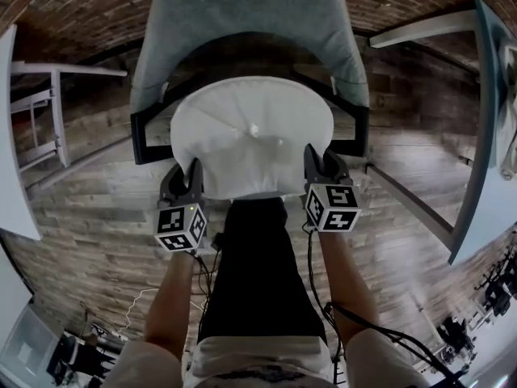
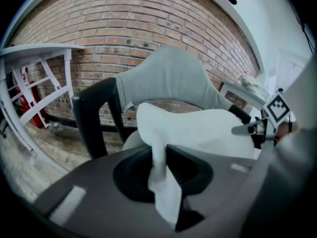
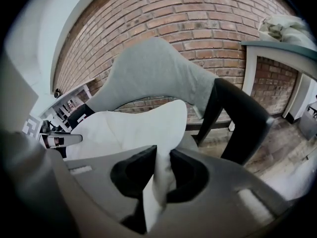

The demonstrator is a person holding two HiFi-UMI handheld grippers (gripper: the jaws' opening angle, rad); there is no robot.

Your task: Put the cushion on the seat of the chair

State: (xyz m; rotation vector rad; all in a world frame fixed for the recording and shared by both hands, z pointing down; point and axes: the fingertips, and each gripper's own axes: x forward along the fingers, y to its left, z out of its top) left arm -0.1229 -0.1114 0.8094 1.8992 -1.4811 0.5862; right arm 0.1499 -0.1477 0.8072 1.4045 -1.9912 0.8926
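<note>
**Holding a white cushion over the chair seat, one gripper at each near corner**

The left gripper [image 1: 184, 175] is clenched on the cushion's [image 1: 250, 132] near left edge. In the left gripper view a fold of the white fabric is pinched between its jaws. The right gripper [image 1: 321, 166] grasps the near right edge the same way, with cloth squeezed between its jaws in the right gripper view.

From the head view the cushion spreads across the middle of the grey chair [image 1: 250, 14], in front of the backrest and between the dark armrests. It hides nearly all of the seat, so I cannot tell whether it rests on the seat or hangs just above it. Only a pale sliver of seat [image 2: 130, 141] shows under the cushion in the left gripper view.

The chair's legs are out of sight. A white desk [image 1: 16, 136] at the left is cut off by the frame edge.
</note>
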